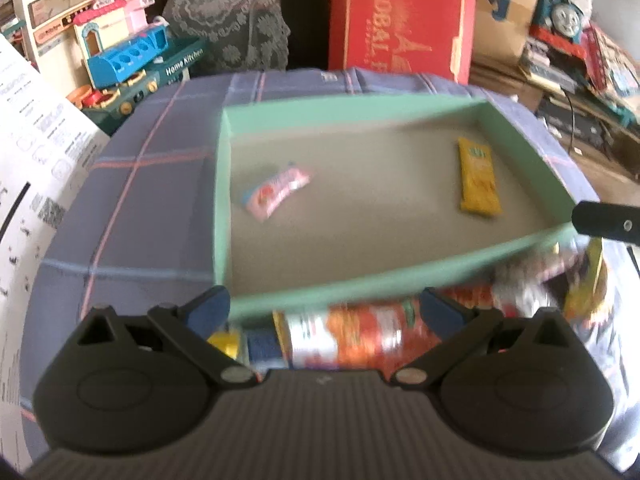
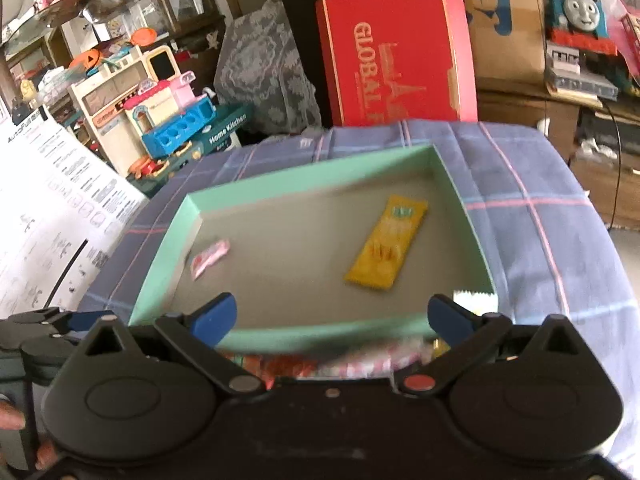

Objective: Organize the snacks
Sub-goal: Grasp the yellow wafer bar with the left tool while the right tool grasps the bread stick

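Cluttered room, plaid cloth [image 1: 132,216] under green tray [image 1: 360,112], toys and red box [image 1: 400,20] behind.
Left wrist: left gripper [image 1: 326,306] spread wide, gripping nothing; pink snack [image 1: 276,192] and yellow snack [image 1: 478,176] well apart inside tray; blurred snack pile [image 1: 360,340] on cloth just beside near wall. Right wrist: right gripper [image 2: 332,314] spread wide, nothing held; same pink snack [image 2: 210,258], yellow snack [image 2: 386,248] inside tray [image 2: 312,164]; snack pile [image 2: 340,360] below fingers.

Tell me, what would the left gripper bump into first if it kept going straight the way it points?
Probably the snack packets lying between the open left gripper's fingers, in front of the green box. Depth is hard to judge here.
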The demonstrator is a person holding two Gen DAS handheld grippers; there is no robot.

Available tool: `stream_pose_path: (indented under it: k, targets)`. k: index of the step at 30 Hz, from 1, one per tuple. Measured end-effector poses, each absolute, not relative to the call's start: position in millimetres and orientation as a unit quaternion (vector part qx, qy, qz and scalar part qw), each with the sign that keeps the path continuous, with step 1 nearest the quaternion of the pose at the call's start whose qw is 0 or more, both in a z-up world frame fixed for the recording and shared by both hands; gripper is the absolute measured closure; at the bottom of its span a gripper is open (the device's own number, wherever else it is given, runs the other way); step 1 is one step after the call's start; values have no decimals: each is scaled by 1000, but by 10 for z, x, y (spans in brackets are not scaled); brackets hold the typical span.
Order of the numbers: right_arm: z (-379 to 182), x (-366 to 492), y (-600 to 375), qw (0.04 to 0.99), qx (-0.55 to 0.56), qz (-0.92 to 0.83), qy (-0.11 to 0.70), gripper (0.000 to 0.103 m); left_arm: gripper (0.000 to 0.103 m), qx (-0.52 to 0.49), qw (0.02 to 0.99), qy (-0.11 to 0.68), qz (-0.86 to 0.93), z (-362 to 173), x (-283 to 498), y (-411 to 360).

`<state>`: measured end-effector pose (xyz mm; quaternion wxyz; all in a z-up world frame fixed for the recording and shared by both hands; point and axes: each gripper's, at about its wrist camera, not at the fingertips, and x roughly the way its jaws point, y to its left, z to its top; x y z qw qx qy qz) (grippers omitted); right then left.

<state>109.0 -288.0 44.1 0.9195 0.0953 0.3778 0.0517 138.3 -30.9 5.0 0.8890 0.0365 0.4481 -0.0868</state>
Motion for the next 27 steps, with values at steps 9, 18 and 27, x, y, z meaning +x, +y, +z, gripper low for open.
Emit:
stream_pose_path:
  k: [9,18,27]
  targets:
    - [142,736,-2748,896,111,83,421,7,0,48,880,466,-76,-165,974,-77]
    - [-97,718,-2509,885,80,112,444,28,0,9,882,469,-48,-187,780,390]
    - [-291,570,-2299,874,34,115,471,31,3,-22,881,471,19,-293,860,832]
